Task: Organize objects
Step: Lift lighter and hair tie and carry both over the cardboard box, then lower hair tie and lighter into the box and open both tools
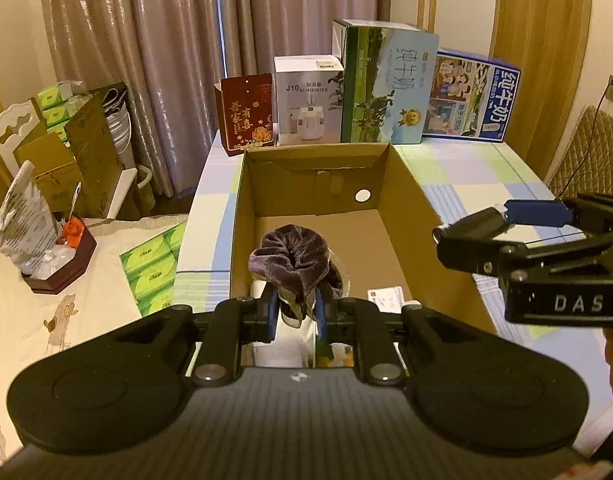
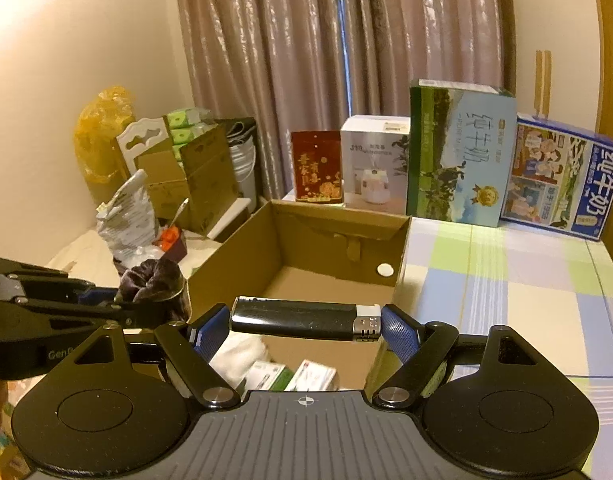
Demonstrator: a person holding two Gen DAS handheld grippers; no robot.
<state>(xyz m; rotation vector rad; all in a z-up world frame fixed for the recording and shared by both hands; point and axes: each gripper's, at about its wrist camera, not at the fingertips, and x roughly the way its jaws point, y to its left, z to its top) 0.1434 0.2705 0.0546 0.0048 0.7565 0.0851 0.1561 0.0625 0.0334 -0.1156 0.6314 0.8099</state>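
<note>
My left gripper (image 1: 296, 312) is shut on a purple velvet scrunchie (image 1: 292, 262), held above the near end of an open cardboard box (image 1: 402, 184). The scrunchie (image 2: 154, 282) and the left gripper (image 2: 118, 300) also show at the left in the right wrist view. My right gripper (image 2: 304, 324) is shut on a black lighter (image 2: 302, 318) with a silver cap, held crosswise between the blue pads over the box (image 2: 398, 256). That right gripper (image 1: 502, 224) appears at the right edge in the left wrist view. Small white and green packets (image 2: 290, 374) lie inside the box below.
The box sits on a checked tablecloth (image 2: 506, 280). Along the back stand a red packet (image 1: 248, 114), a white humidifier box (image 1: 308, 100) and two milk cartons (image 1: 386, 84). Left of the table are green tissue packs (image 1: 152, 268), a dark tray (image 1: 62, 264) and cardboard boxes (image 1: 82, 148).
</note>
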